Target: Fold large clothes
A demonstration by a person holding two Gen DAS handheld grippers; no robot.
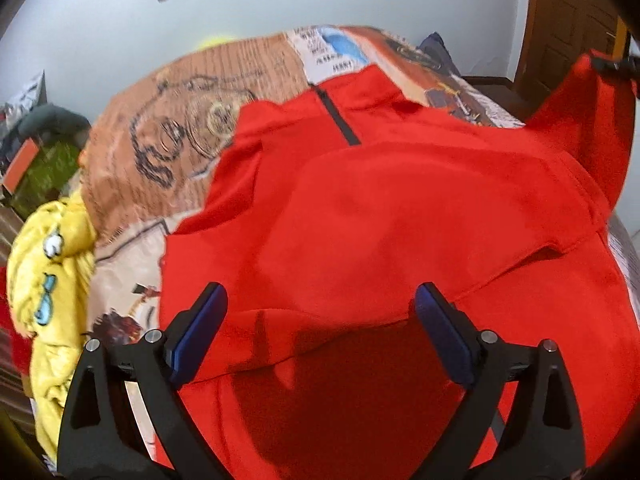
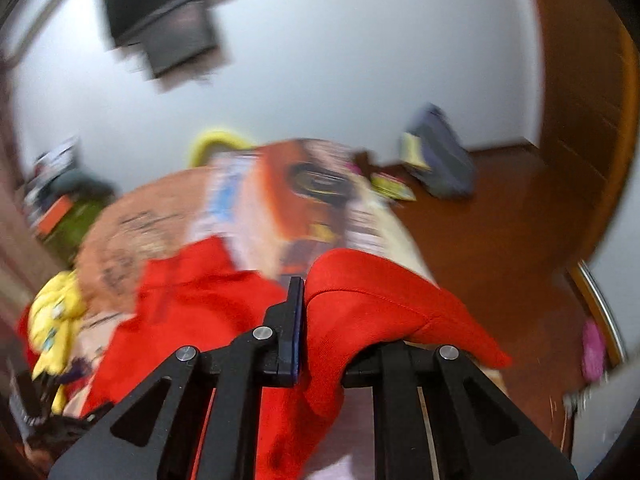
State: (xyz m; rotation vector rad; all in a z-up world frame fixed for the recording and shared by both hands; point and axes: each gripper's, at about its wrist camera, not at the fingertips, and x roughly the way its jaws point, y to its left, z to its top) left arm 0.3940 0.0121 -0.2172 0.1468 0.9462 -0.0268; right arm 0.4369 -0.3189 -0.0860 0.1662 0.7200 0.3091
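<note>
A large red top (image 1: 400,208) with a short black zip (image 1: 338,118) at the collar lies spread on a bed with a printed cover (image 1: 180,120). My left gripper (image 1: 320,296) hovers just above its lower part, blue pads wide apart, with nothing between them. My right gripper (image 2: 306,300) is shut on a fold of the red top (image 2: 360,292), and the cloth drapes over its right finger. In the left wrist view that end of the top (image 1: 580,120) is lifted off the bed at the far right, pinched by the right gripper (image 1: 618,66).
A crumpled yellow garment (image 1: 52,260) lies at the bed's left edge. Right of the bed is wooden floor (image 2: 500,240) with a grey bag (image 2: 440,156) against the wall and a wooden door (image 2: 580,80). A dark screen (image 2: 168,20) hangs on the white wall.
</note>
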